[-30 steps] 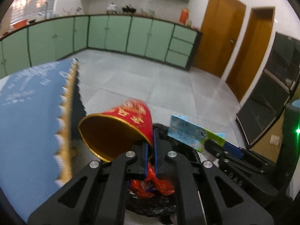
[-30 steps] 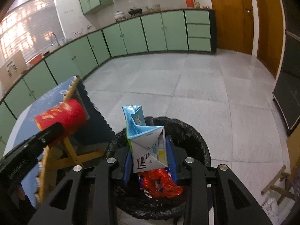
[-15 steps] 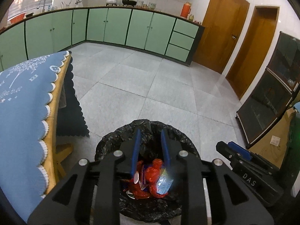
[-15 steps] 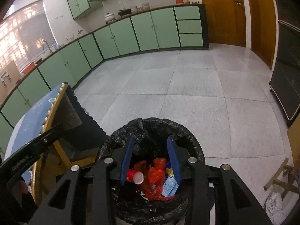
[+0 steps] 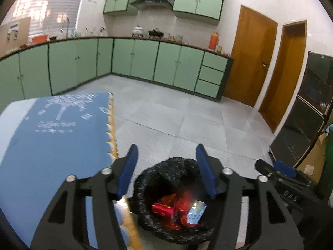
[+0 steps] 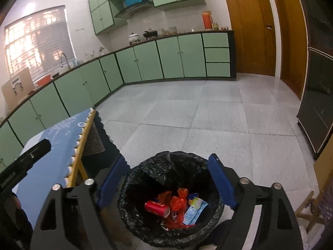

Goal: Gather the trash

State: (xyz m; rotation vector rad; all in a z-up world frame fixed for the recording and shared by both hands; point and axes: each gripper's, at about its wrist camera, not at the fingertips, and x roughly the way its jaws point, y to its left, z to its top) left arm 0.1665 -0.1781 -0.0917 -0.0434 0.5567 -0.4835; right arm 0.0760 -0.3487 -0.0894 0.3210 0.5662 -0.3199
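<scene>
A trash bin lined with a black bag (image 5: 166,173) (image 6: 158,168) stands on the floor beside the table. Inside lie a red paper cup (image 5: 162,208) (image 6: 156,207), red crumpled wrappers (image 5: 183,206) (image 6: 177,204) and a blue-and-white milk carton (image 5: 196,211) (image 6: 194,210). My left gripper (image 5: 166,162) is open and empty above the bin. My right gripper (image 6: 166,170) is open and empty above the bin too. The right gripper also shows in the left wrist view (image 5: 278,170), and the left gripper shows in the right wrist view (image 6: 27,162).
A table with a blue scalloped cloth (image 5: 52,137) (image 6: 62,137) stands left of the bin. Green cabinets (image 5: 145,60) line the far walls. Wooden doors (image 5: 249,62) and a dark glass cabinet (image 5: 308,125) are on the right. Grey tiled floor (image 6: 197,114) lies beyond.
Both grippers opened: the red cup and the milk carton dropped into the bin. Both jaws have since opened wider and the grippers have lifted and tilted up.
</scene>
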